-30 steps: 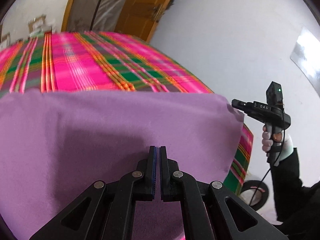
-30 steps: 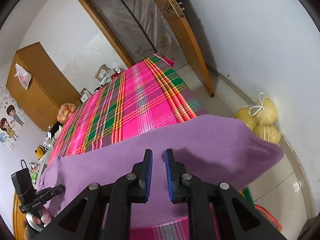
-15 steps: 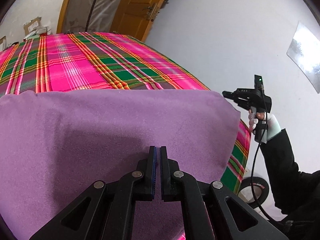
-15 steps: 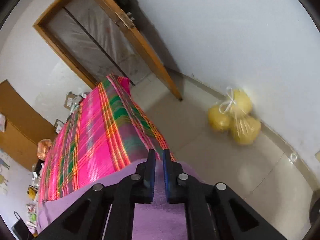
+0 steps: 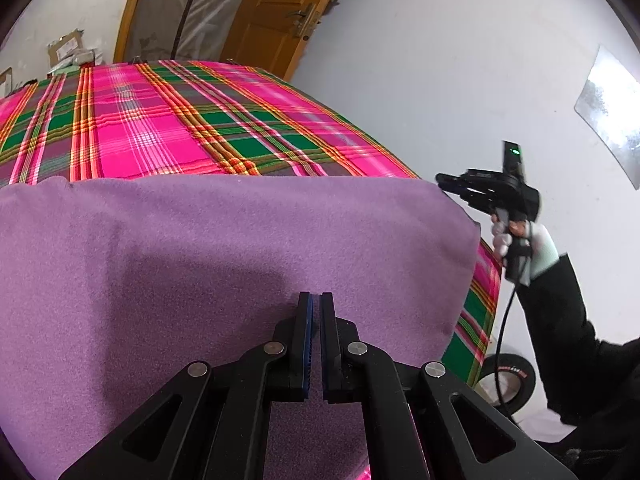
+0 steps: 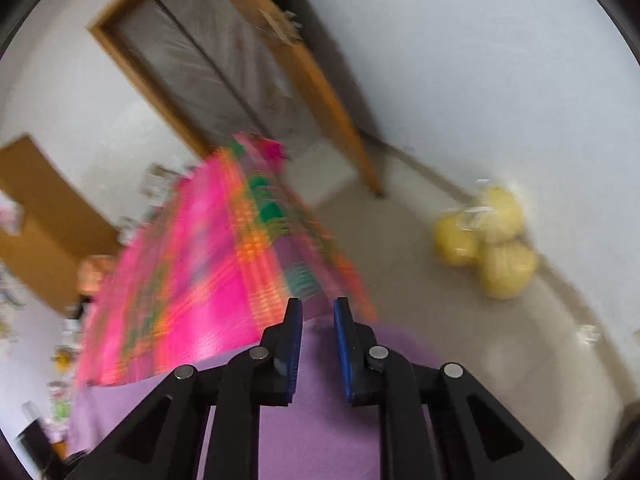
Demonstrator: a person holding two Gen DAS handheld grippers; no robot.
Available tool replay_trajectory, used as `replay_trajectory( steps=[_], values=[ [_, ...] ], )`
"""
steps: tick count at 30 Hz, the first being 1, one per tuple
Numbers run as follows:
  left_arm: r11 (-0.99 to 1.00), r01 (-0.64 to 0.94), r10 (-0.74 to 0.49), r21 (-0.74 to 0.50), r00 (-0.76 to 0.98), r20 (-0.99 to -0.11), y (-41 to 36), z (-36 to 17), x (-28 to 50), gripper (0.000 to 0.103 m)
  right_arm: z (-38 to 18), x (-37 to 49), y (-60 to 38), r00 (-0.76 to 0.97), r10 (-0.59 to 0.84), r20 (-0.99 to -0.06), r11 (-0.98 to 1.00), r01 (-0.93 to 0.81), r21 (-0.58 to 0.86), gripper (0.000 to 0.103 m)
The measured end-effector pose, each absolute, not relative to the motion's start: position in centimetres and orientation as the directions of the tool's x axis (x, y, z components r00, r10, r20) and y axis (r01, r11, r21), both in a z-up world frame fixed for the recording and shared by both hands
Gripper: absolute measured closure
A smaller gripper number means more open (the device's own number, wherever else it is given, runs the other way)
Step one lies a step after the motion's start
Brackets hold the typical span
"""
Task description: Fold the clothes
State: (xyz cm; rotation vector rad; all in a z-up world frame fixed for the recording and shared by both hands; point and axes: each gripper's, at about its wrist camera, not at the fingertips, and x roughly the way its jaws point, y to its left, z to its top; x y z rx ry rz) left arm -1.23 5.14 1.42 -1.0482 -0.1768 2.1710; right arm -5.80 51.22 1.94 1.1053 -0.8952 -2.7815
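Left wrist view shows my left hand-held gripper clenched over the soft purple fleece garment spread crosswise on the pink plaid bed, while my right hand-held gripper, released, hovers at its right edge.
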Motion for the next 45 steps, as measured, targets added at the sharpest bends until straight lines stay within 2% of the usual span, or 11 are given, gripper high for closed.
replay_trajectory(
  steps=[3,6,10,13,16,21,28,30,37,42,45],
  values=[
    [-0.736,-0.542,0.654,-0.406,-0.414,-0.634,5.2,1.4,-1.3,0.099,1.9,-3.4,50.0,-0.77,-0.236,-0.593,-0.852,-0.129,0.507,0.085],
    [-0.733,-0.546,0.657,-0.406,-0.412,-0.632,5.2,1.4,-1.3,0.099,0.3,-0.9,50.9,-0.783,-0.228,-0.579,-0.834,-0.15,0.531,0.101],
    [-0.736,-0.552,0.649,-0.392,-0.41,-0.641,5.5,1.4,-1.1,0.099,-0.5,0.2,52.7,-0.796,-0.191,-0.575,-0.8,-0.213,0.56,0.103],
    [-0.733,-0.558,0.646,-0.389,-0.392,-0.655,5.8,1.3,-0.8,0.099,0.6,0.4,51.3,-0.788,-0.138,-0.6,-0.843,-0.225,0.489,0.092],
    [-0.723,-0.562,0.656,-0.403,-0.372,-0.657,5.7,1.2,-0.3,0.099,1.9,0.8,48.2,-0.81,-0.218,-0.545,-0.853,-0.113,0.51,0.085],
    [-0.727,-0.558,0.652,-0.4,-0.378,-0.658,4.9,1.4,0.4,0.099,2.7,-0.7,38.7,-0.721,-0.418,-0.553,-0.874,0.153,0.461,0.084],
    [-0.795,-0.466,0.596,-0.389,-0.476,-0.646,1.3,2.2,-0.2,0.098,2.0,-1.0,30.4,-0.607,-0.479,-0.635,-0.878,0.332,0.345,0.083],
    [-0.812,-0.439,0.578,-0.386,-0.503,-0.643,0.2,2.5,-0.4,0.098,1.4,-0.7,29.4,-0.584,-0.472,-0.661,-0.88,0.354,0.316,0.075],
    [-0.859,-0.319,0.51,-0.399,-0.583,-0.632,-3.7,2.4,-1.6,0.098,2.3,-2.1,25.8,-0.53,-0.577,-0.622,-0.815,0.424,0.395,0.075],
    [-0.868,-0.294,0.495,-0.4,-0.575,-0.652,-4.1,1.6,-1.8,0.098,0.8,-6.4,25.1,-0.443,-0.657,-0.61,-0.748,0.278,0.603,0.075],
    [-0.867,-0.306,0.498,-0.394,-0.57,-0.653,-3.9,1.5,-1.7,0.098,-0.6,-9.0,27.4,-0.442,-0.693,-0.57,-0.682,0.146,0.717,0.087]
  ],
)
